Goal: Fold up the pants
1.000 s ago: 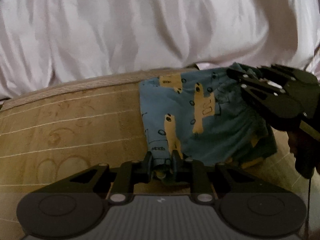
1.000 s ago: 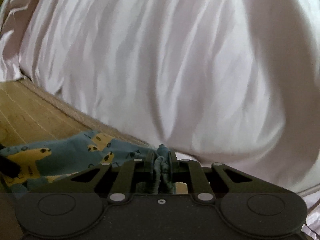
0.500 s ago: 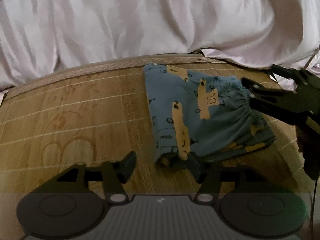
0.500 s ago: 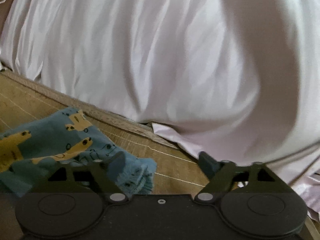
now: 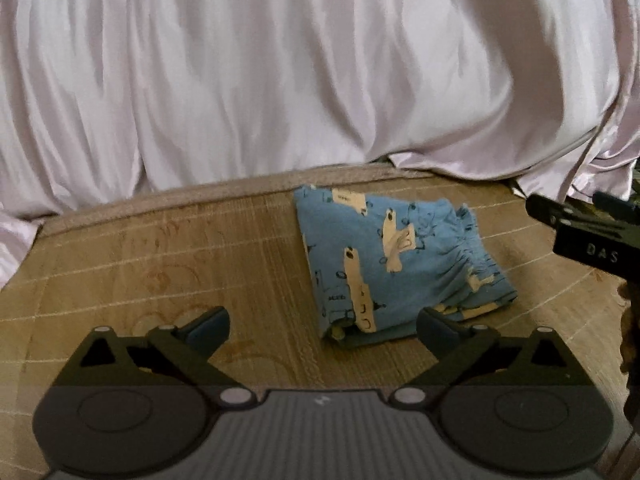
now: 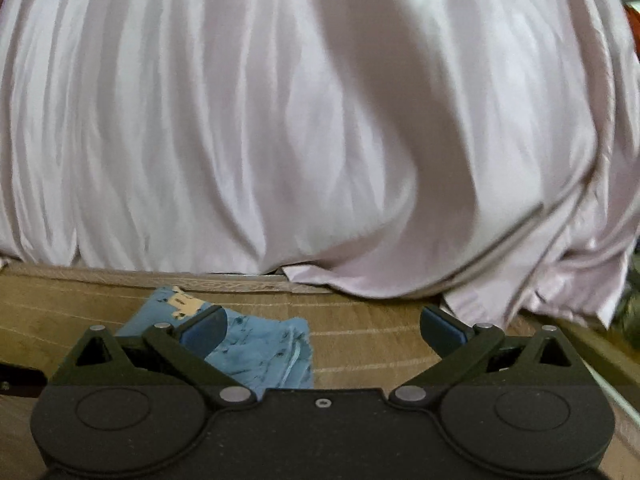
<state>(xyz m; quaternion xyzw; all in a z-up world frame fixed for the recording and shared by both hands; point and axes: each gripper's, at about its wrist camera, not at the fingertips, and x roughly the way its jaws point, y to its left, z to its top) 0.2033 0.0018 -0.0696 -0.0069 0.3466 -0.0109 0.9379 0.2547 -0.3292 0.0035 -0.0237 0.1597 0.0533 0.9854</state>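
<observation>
Pants (image 5: 394, 264) are lying folded into a compact blue bundle with yellow print on the bamboo-style mat (image 5: 160, 264), close to the mat's far edge, just in front of the draped pale satin sheet (image 5: 304, 72). Gathered waistband is sitting at the bundle's right side; layered edges are showing at the near corner.

Change since a second ago: both tongs were clamped on fabric then, the left on the near corner, the right on the bunched waistband. Half a second ago both were letting go. Now left gripper (image 5: 322, 326) is standing wide open with nothing between its fingers, pulled back so the bundle's near corner is sitting just beyond and between the tips. Right gripper (image 6: 322, 326) is likewise spread wide and holding nothing; in its own view the pants (image 6: 260, 344) are lying low left, partly behind its left finger. From the left wrist view the right gripper (image 5: 588, 236) is showing at the right edge, apart from the cloth.

Judgement: the release and retreat of both tools are indicating the final fold has been placed. Bundle is keeping its shape unheld; no leg is trailing out. Task is looking finished or nearly so. Only a slight raggedness at the near corner might be calling for a tidy-up press.
</observation>
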